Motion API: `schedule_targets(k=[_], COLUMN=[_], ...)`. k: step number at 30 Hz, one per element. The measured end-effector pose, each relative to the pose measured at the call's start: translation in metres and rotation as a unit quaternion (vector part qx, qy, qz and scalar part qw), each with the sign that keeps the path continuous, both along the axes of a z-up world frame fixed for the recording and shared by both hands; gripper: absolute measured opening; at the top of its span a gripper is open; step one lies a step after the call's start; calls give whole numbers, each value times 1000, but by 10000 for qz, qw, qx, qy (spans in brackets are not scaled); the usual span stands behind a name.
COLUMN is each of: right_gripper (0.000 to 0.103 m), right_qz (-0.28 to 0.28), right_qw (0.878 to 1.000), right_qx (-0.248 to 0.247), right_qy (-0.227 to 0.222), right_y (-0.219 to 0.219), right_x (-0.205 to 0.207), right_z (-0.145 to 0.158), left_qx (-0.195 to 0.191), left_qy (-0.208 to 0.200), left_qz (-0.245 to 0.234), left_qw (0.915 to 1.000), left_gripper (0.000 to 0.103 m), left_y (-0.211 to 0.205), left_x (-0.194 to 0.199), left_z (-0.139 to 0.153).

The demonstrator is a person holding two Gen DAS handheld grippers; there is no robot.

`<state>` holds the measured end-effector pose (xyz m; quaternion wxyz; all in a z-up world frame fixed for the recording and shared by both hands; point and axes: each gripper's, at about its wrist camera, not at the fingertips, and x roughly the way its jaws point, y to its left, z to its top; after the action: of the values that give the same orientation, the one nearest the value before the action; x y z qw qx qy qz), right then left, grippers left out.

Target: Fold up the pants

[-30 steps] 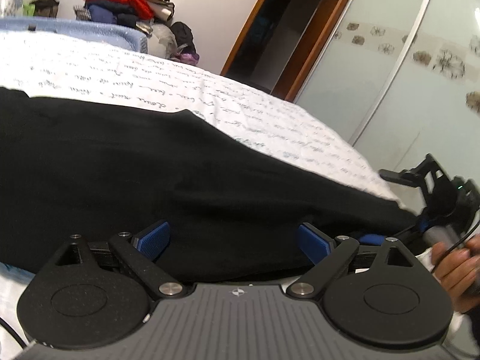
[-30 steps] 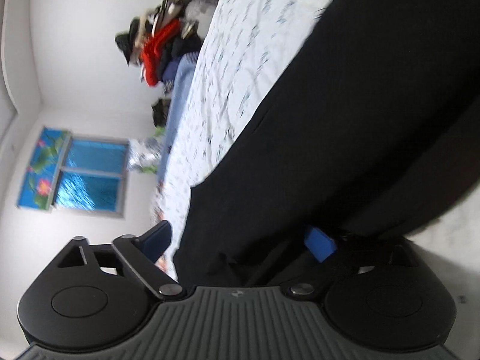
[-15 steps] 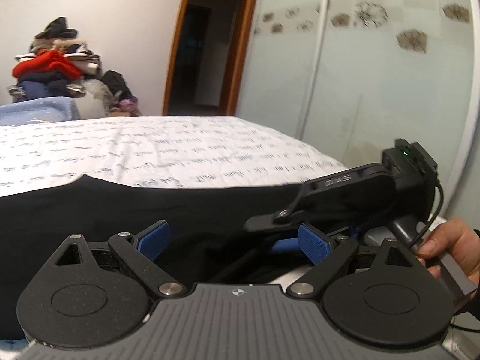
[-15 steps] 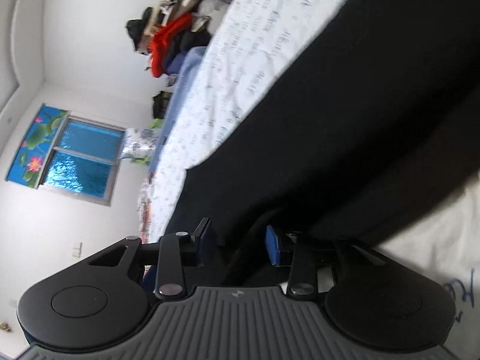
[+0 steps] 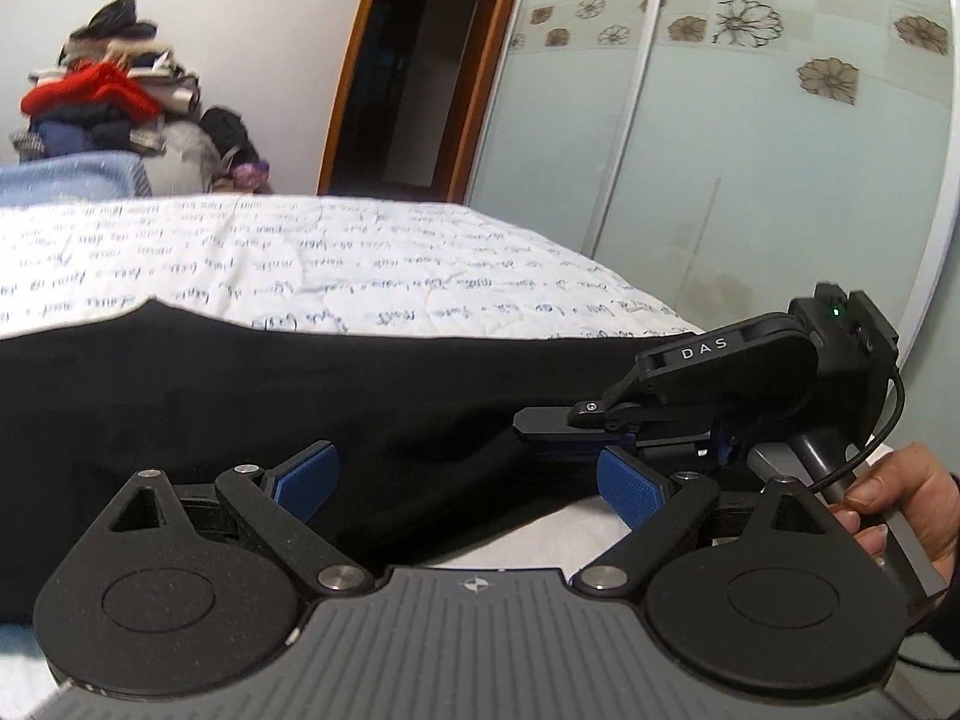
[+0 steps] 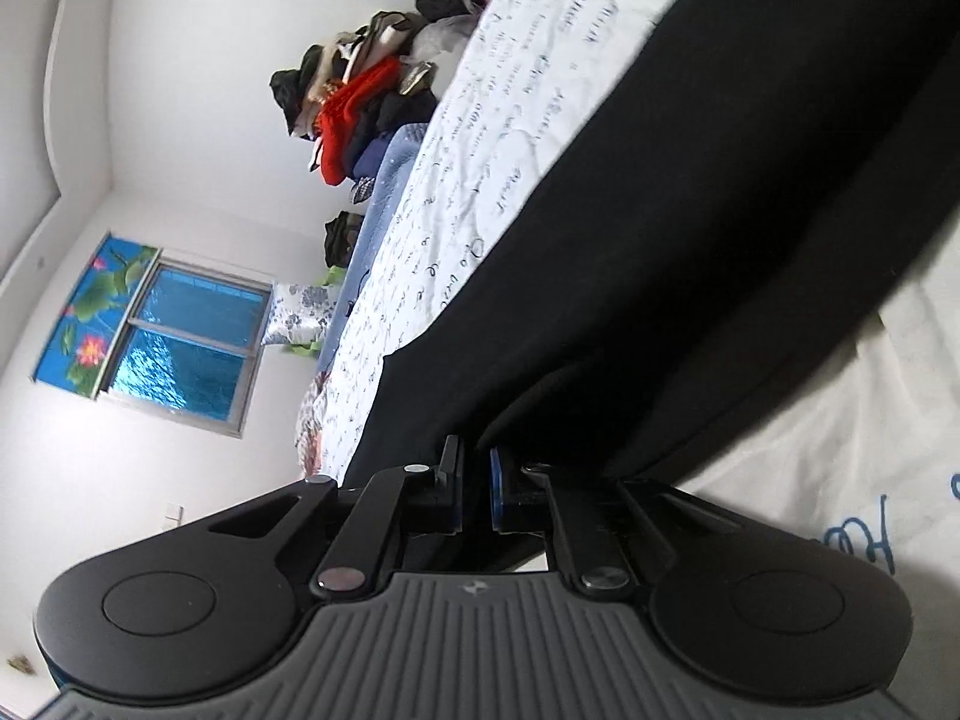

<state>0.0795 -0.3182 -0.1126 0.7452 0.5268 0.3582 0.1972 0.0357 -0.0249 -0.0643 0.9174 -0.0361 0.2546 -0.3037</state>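
Both grippers work at the near edge of a bed: the right gripper (image 6: pixel 474 495), with black linkage arms and blue pads, has its jaws pressed together on a fold of the black fabric pants (image 6: pixel 690 252), while the left gripper (image 5: pixel 465 483) holds its blue pads wide apart with nothing clamped, the dark hem lying between and just ahead of them. Beneath the pants, a white quilted bedspread printed with blue handwriting (image 5: pixel 360 252) covers the bed and runs back to a heap of red, black and beige clothes (image 5: pixel 108 102) against a white wall. Past the bed's far right corner stand a wooden-framed open doorway (image 5: pixel 414 72) and frosted sliding wardrobe doors with flower motifs (image 5: pixel 750 138). Bare bedspread lies beyond the pants' far edge. A hand (image 5: pixel 894 504) grips the right gripper's handle, just right of the left gripper.
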Motion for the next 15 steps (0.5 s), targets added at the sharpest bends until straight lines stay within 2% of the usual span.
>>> schedule_targets(k=[2, 4, 5, 7, 9, 10, 11, 12, 13, 14, 15], right_gripper=[8, 8, 8, 8, 8, 8, 9, 9, 9, 9, 9], right_qz=[-16, -69, -56, -27, 4, 30, 36, 41, 39, 40, 36], right_qw=[9991, 9988, 9988, 9987, 9988, 9986, 9985, 9983, 9981, 9976, 9970], right_qx=[430, 487, 492, 501, 475, 497, 511, 534, 575, 660, 736], right_qy=[68, -42, -52, -89, -133, -163, -191, -214, -221, -219, -219], right_y=[-3, -4, -5, -5, -5, -5, -5, -6, -6, -6, -6], right_x=[0, -1, 0, 1, 2, 3, 3, 4, 5, 5, 6], right_z=[-5, -2, 0, 4, 9, 11, 13, 15, 16, 17, 17], left_qx=[-280, -477, -266, 705, 1506, 1740, 1952, 2222, 2485, 2616, 2618], left_qy=[221, 375, 263, -210, -479, -527, -560, -596, -652, -689, -687], left_qz=[33, 103, 156, 354, 313, 220, 144, 84, 6, -105, -225], left_qw=[9994, 9981, 9992, 9967, 9869, 9831, 9791, 9731, 9664, 9627, 9624], left_gripper=[95, 95, 95, 89, 72, 71, 64, 52, 47, 46, 45], left_y=[-2, -7, -15, -40, -59, -65, -70, -76, -82, -86, -88], left_x=[4, 8, 9, 11, 17, 21, 25, 27, 28, 27, 27], left_z=[2, 4, 6, 14, 18, 19, 19, 17, 15, 14, 14])
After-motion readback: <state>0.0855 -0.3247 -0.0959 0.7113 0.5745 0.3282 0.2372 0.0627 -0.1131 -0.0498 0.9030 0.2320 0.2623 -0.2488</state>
